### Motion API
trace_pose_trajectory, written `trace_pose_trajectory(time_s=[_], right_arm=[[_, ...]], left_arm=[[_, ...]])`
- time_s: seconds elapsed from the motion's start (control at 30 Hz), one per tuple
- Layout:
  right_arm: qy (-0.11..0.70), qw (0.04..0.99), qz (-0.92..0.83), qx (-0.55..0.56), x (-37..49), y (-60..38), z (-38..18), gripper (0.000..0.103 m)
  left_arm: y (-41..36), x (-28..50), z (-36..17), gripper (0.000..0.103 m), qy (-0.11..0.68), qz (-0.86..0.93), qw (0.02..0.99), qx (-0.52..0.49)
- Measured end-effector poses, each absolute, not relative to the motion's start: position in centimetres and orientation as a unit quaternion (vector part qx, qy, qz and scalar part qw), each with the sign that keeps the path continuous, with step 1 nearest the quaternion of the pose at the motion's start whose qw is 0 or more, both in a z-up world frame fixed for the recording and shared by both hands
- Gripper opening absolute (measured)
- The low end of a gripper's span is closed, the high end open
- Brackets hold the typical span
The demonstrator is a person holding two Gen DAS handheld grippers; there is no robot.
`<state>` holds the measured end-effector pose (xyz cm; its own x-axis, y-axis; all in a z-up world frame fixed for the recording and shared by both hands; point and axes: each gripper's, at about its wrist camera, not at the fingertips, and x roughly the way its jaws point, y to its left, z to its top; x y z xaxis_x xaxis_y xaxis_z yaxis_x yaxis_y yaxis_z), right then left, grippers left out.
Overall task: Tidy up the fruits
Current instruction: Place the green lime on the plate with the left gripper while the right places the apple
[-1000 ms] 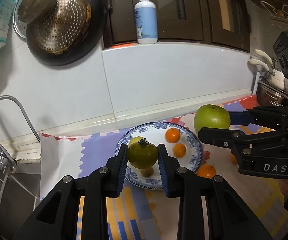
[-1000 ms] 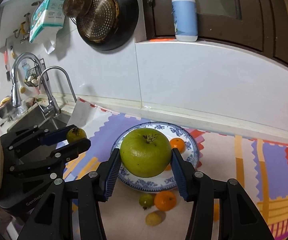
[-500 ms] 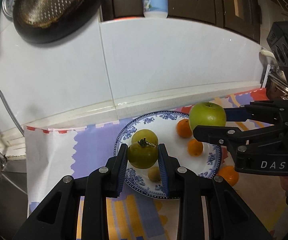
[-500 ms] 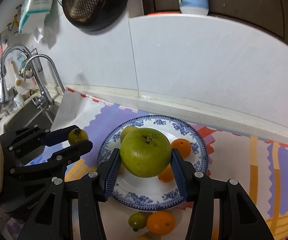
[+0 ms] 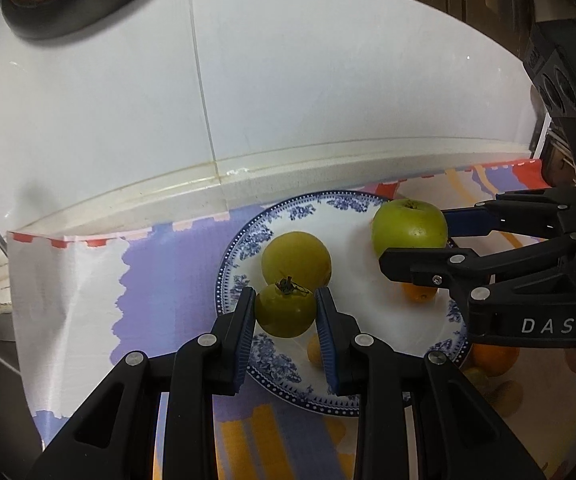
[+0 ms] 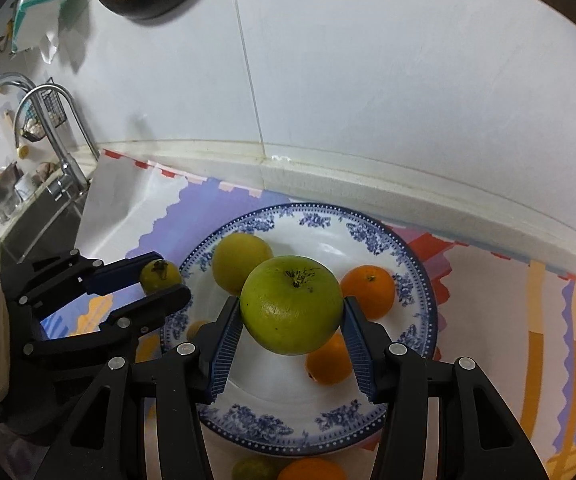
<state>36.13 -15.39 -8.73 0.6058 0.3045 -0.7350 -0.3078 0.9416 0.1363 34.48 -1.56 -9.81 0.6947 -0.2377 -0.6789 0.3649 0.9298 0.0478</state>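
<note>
My left gripper (image 5: 285, 314) is shut on a small green fruit with a dark stem (image 5: 285, 311), held over the left part of a blue-and-white plate (image 5: 288, 216). My right gripper (image 6: 292, 312) is shut on a large green apple (image 6: 292, 304) above the middle of the plate (image 6: 328, 220). On the plate lie a yellow-green fruit (image 6: 239, 262), two oranges (image 6: 368, 290) and a small yellow fruit (image 5: 314, 354). In the right wrist view the left gripper (image 6: 155, 280) appears at the plate's left rim with its small green fruit (image 6: 159, 276). In the left wrist view the right gripper (image 5: 420, 244) holds its apple (image 5: 408, 226).
The plate rests on a striped purple, orange and white mat (image 6: 548, 340) against a white tiled wall (image 6: 368, 80). An orange (image 6: 312, 470) and a green fruit (image 6: 253, 469) lie on the mat in front of the plate. A sink with taps (image 6: 47, 120) lies to the left. A dark pan (image 5: 67, 0) hangs above.
Both grippers have come forward and down toward the plate, each still holding its fruit. The plate now fills more of both views.
</note>
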Motion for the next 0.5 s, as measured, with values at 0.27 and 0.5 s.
trace_pose_trajectory(time_s=[0.27,0.5], right_arm=[[0.423,0.891,0.166,-0.002,36.9,-15.3,-9.8,0.051],[0.427,0.889,0.166,0.001,37.1,-15.2,-10.0,0.051]], left_arm=[[-1.9,35.3,-11.1,0.03,0.366,-0.174,0.91,0.088],[-1.9,35.5,-11.3,0.031,0.368,-0.177,0.908,0.091]])
